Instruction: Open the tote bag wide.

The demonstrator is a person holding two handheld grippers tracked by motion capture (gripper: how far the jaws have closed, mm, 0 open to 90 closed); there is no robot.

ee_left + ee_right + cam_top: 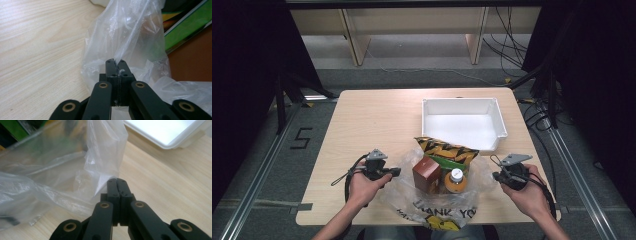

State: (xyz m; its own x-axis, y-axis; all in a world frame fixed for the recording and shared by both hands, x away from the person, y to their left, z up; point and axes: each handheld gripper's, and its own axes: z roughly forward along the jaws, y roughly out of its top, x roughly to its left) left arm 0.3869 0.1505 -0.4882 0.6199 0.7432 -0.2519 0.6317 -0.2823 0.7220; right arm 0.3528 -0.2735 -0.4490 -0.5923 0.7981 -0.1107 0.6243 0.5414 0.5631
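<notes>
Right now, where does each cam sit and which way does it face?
High view: above the person's side, looking forward and down on the table; both forearms and hands show.
Left gripper view: on the left gripper, looking along shut jaws pinching the plastic bag.
Right gripper view: on the right gripper, jaws shut on the bag; white bin beyond.
Shared: the bag.

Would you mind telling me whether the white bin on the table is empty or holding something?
Empty: the white bin shows only its bare white floor in the high view.

plastic bag: "THANK YOU" | floor: taped "5"
</notes>
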